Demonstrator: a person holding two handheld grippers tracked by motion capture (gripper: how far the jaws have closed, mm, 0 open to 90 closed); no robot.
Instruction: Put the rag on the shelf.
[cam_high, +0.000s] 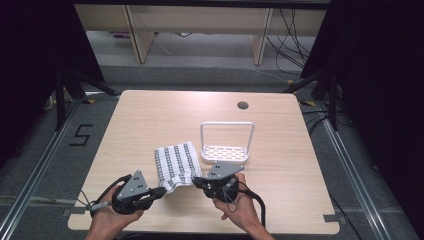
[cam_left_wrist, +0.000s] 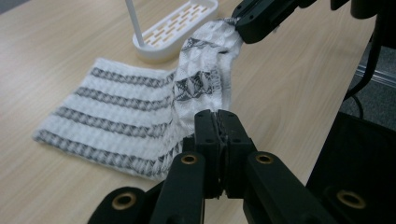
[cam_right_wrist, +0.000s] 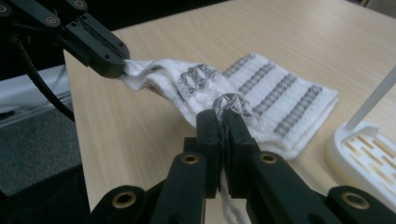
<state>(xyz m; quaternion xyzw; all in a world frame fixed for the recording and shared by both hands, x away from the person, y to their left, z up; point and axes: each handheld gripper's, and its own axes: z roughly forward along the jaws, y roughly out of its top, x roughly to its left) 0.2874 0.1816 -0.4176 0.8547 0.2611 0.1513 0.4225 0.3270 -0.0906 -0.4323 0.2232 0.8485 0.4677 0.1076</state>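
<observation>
A white towel (cam_high: 174, 161) with grey patterned stripes lies on the wooden table (cam_high: 150, 115), its near edge lifted off the surface. My left gripper (cam_high: 162, 190) is shut on the near left corner, and my right gripper (cam_high: 196, 181) is shut on the near right corner. In the left gripper view the jaws (cam_left_wrist: 222, 117) pinch the towel (cam_left_wrist: 116, 112), and the right gripper (cam_left_wrist: 240, 21) holds the far corner. From the right gripper view, the jaws (cam_right_wrist: 223, 114) clamp the towel (cam_right_wrist: 275, 93), with the left gripper (cam_right_wrist: 119, 65) gripping the other end. The lifted edge sags between them.
A white slotted plastic rack (cam_high: 224, 159) with a tall loop handle stands just right of the towel's far end, also seen as the rack (cam_left_wrist: 163, 44) and the rack (cam_right_wrist: 355, 149). A round cable hole (cam_high: 243, 105) sits near the table's back edge.
</observation>
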